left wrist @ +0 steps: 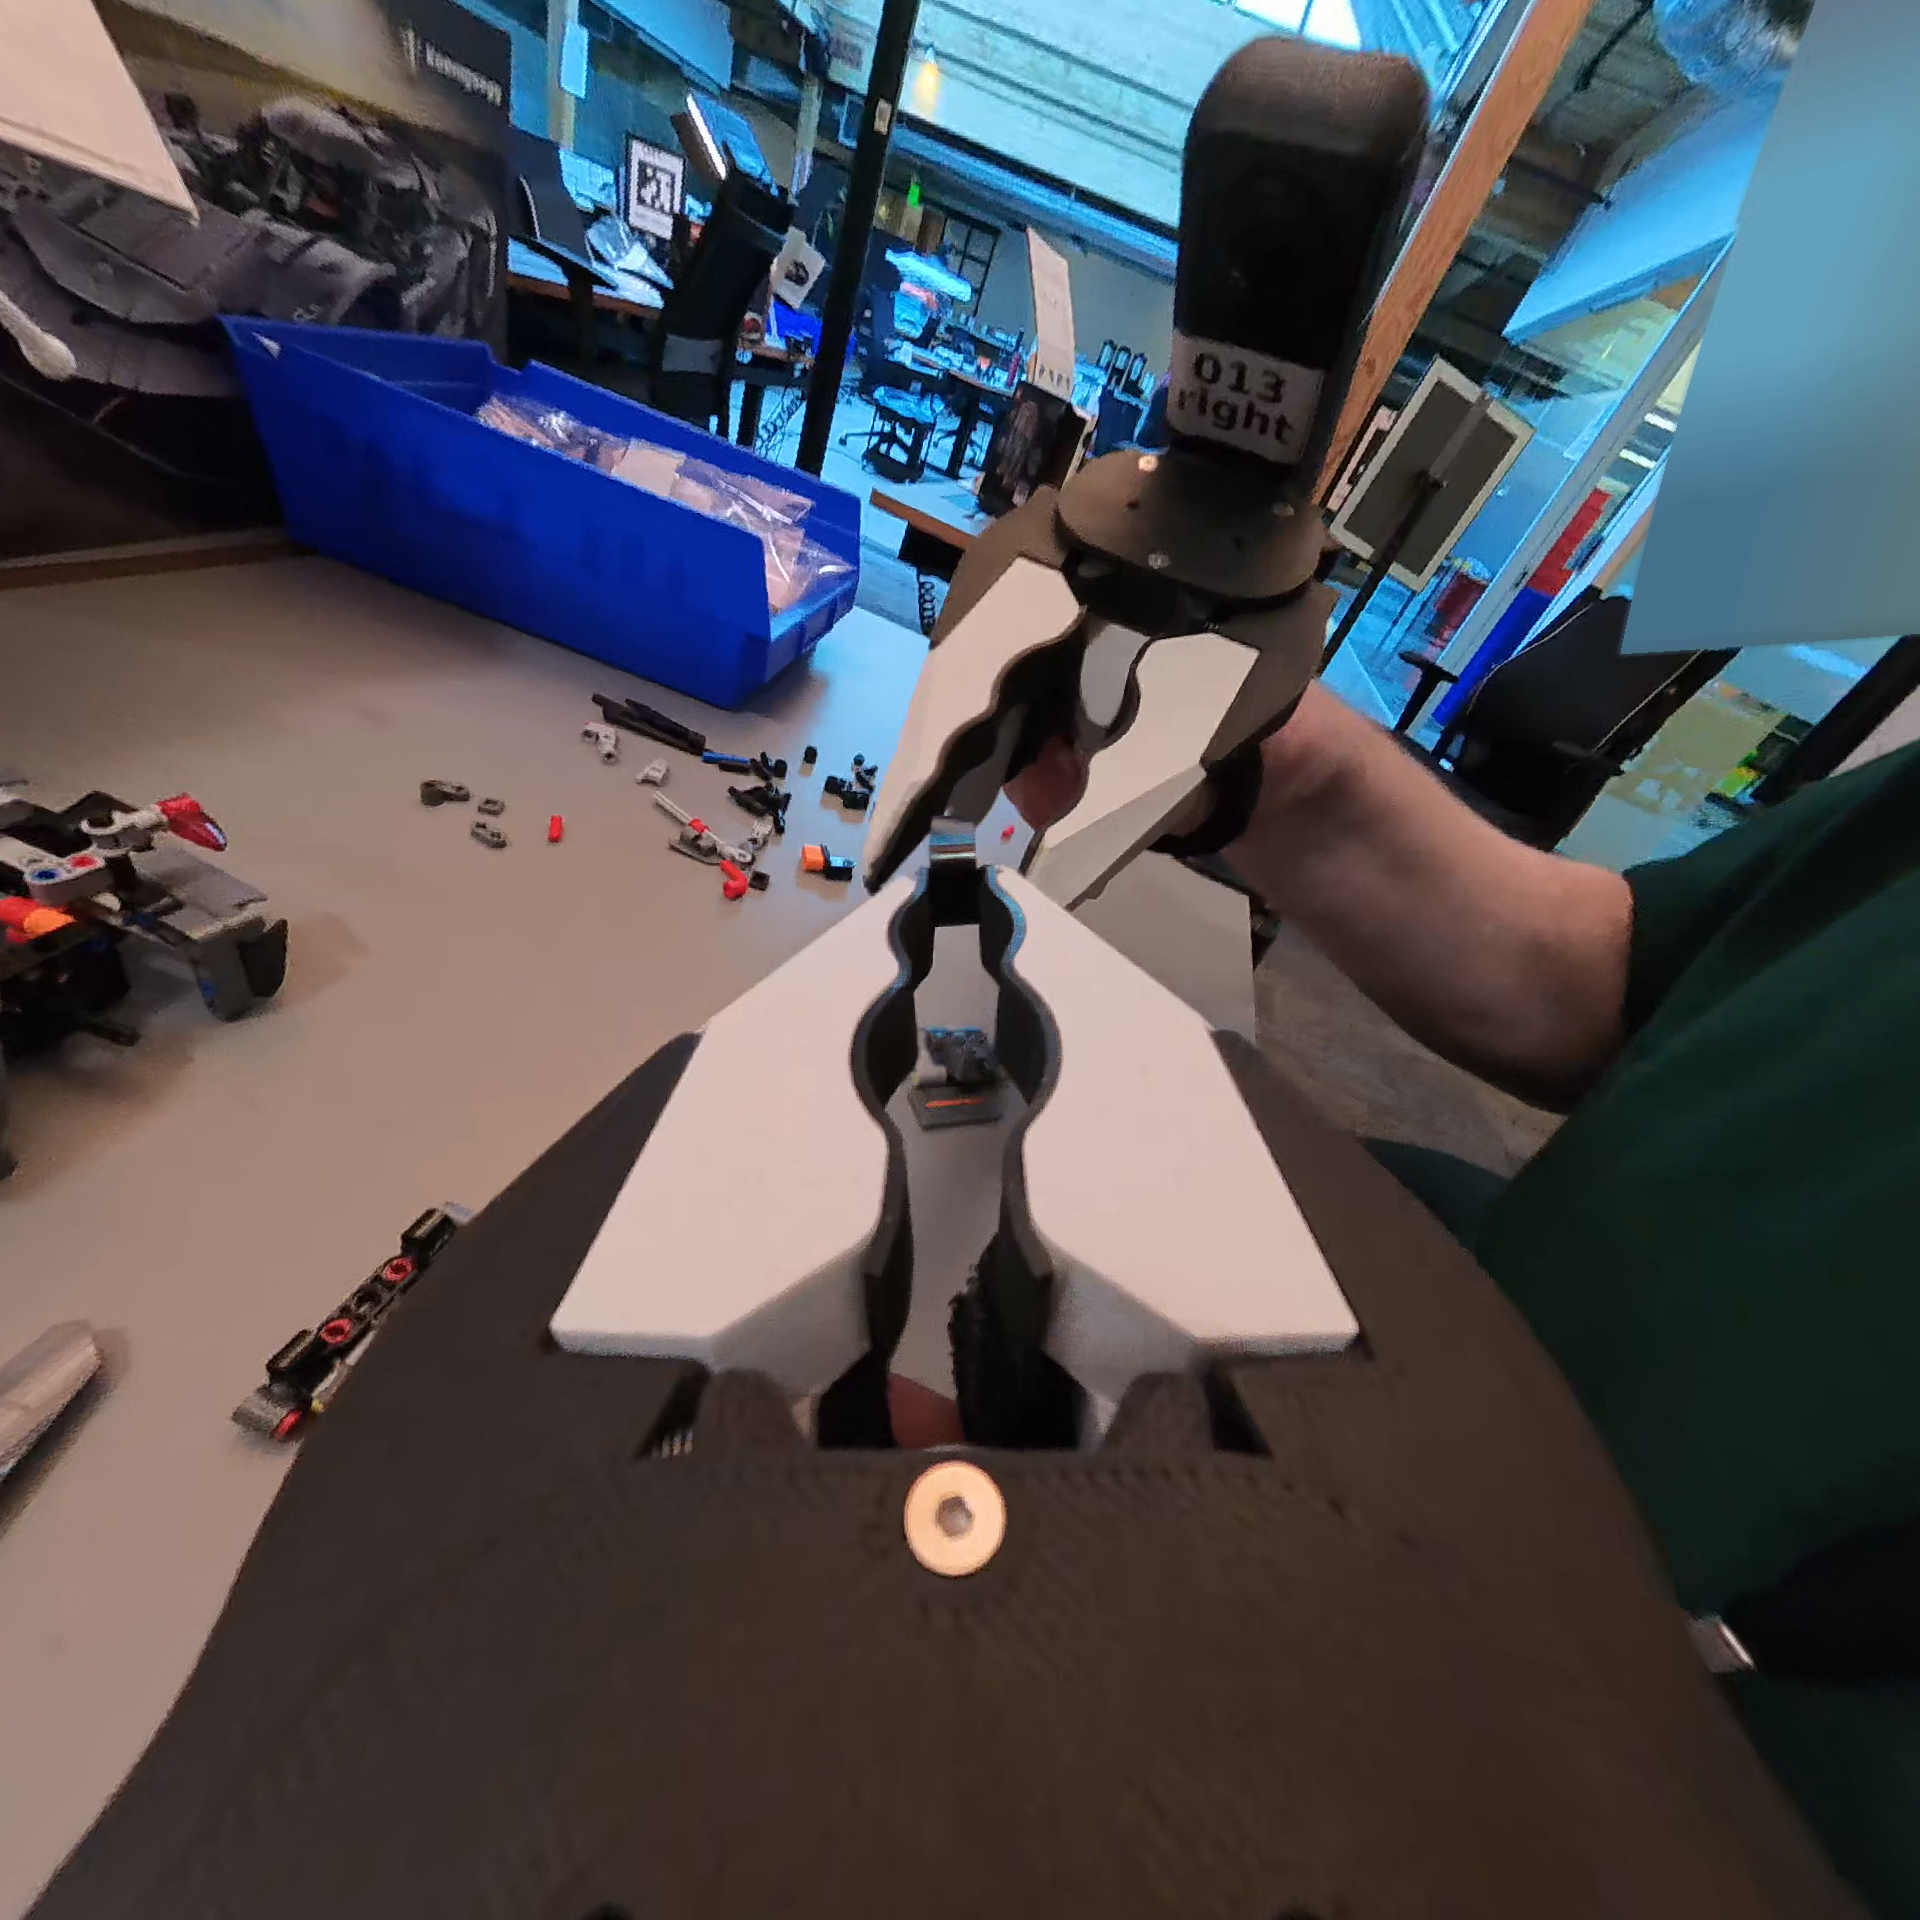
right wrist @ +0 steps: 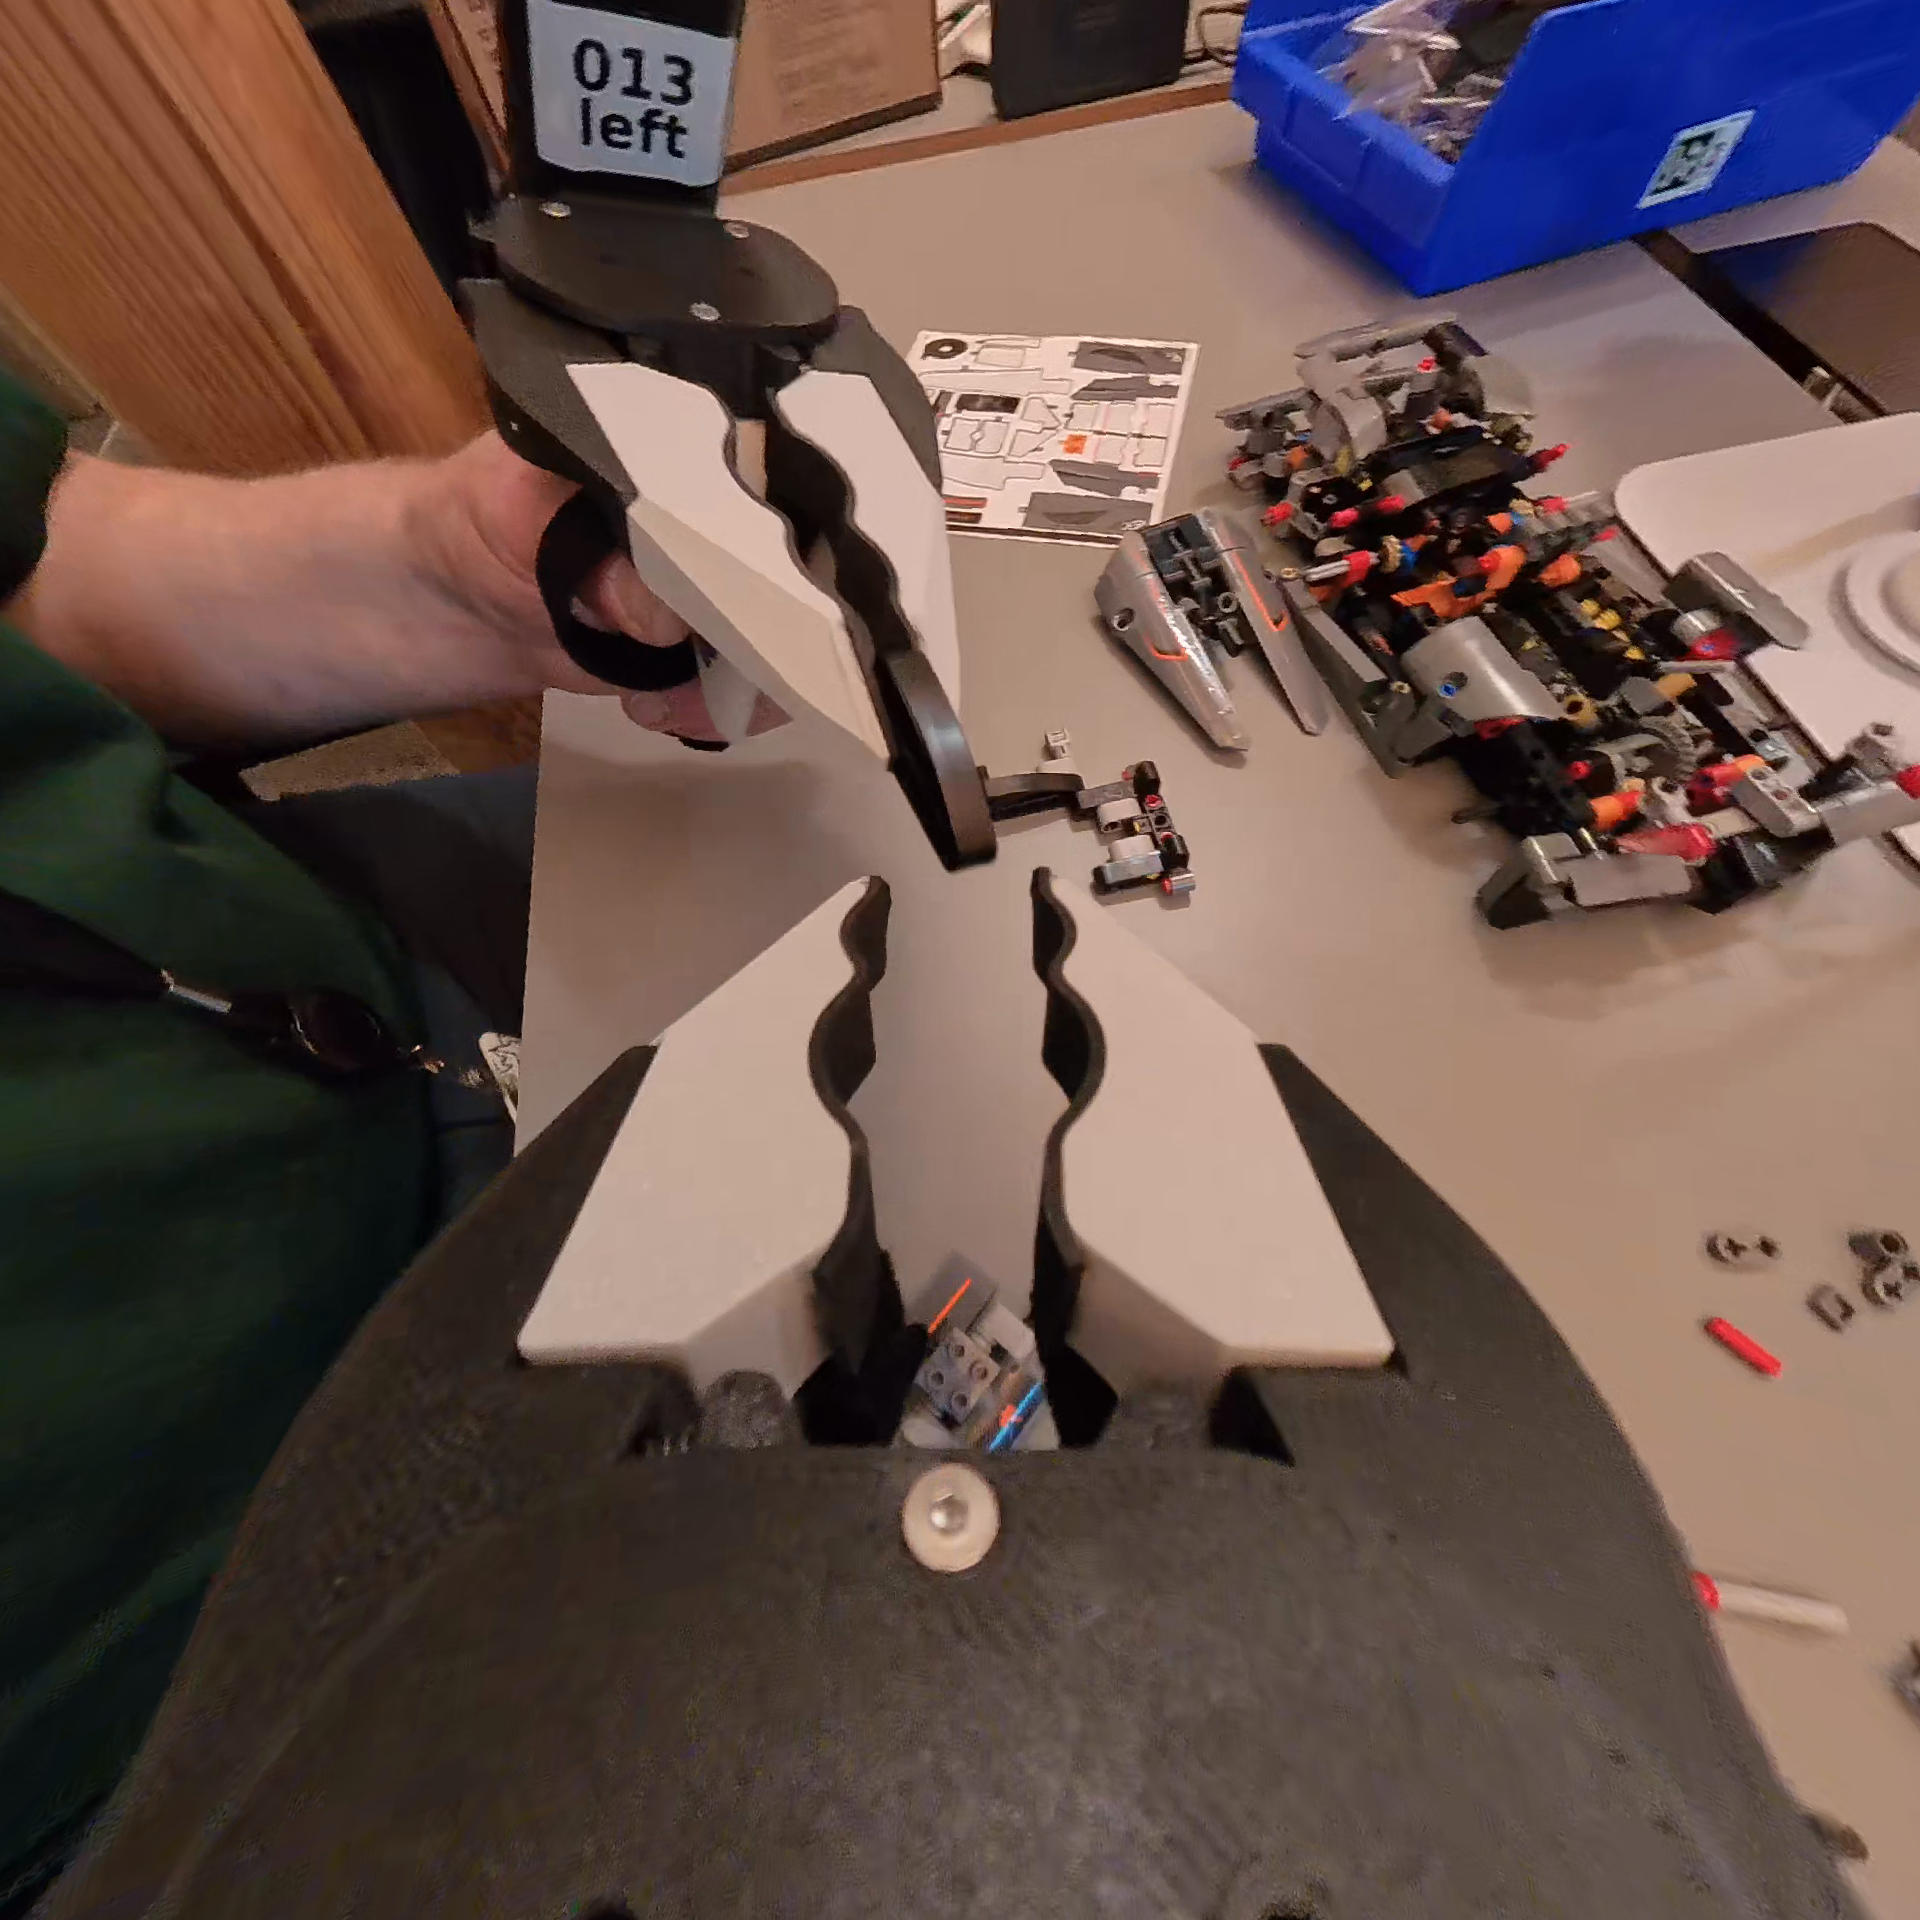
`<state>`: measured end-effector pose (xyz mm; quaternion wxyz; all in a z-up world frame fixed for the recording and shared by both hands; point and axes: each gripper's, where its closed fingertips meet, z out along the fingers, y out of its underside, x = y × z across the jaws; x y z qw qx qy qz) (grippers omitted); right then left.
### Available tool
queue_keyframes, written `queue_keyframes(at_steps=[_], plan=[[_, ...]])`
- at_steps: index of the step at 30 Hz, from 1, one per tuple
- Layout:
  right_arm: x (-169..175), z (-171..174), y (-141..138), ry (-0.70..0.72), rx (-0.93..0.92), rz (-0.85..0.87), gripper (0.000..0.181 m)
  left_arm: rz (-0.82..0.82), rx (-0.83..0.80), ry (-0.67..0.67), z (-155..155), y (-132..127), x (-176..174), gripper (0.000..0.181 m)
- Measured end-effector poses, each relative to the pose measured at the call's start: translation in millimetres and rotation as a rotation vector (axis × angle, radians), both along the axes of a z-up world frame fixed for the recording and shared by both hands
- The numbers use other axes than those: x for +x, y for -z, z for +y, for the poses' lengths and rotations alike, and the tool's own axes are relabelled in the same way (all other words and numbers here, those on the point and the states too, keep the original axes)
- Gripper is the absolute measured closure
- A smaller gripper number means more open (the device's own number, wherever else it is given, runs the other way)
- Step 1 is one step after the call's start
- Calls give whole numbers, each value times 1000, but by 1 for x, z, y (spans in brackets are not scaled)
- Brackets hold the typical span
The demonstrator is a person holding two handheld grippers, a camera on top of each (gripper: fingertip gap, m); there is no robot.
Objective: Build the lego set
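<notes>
My left jaws (left wrist: pixel 951 888) are almost pressed together, pinching a small black-and-grey piece (left wrist: pixel 951 844) at their tips, above the counter's (right wrist: pixel 1247 1091) near edge. My right jaws (right wrist: pixel 961 894) are spread, tips either side of that piece; I cannot tell if they touch it. The half-built car (right wrist: pixel 1558 644) lies on the counter towards the far edge, a grey panel (right wrist: pixel 1174 623) just beside it and a sticker sheet (right wrist: pixel 1060 436) near. A small sub-assembly (right wrist: pixel 1138 831) lies beyond my tips. Loose pieces (left wrist: pixel 717 800) are scattered before the blue bin (left wrist: pixel 540 520) at the far edge.
</notes>
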<state>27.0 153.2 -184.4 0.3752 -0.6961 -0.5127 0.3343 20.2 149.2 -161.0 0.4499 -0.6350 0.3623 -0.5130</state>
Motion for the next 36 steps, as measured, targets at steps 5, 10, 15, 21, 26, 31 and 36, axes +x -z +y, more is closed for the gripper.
queue_keyframes(at_steps=[5,10,15,21,26,31,36], plan=[[0,-9,-5,-14,-23,54,158,13,44,3,-4,-2,7,175],[0,-18,-14,-60,-84,141,161,5,73,49,-15,-5,11,175],[6,-42,-14,-130,-108,178,174,17,89,187,-43,-1,17,175],[22,-75,15,-113,-110,126,175,188,116,358,-72,29,35,175],[35,-71,20,-34,-82,69,169,244,145,291,-64,36,44,176],[83,-38,22,170,-51,30,161,401,73,-36,-12,63,26,176],[174,-2,59,480,-63,-150,164,611,-17,-127,1,113,14,176]])
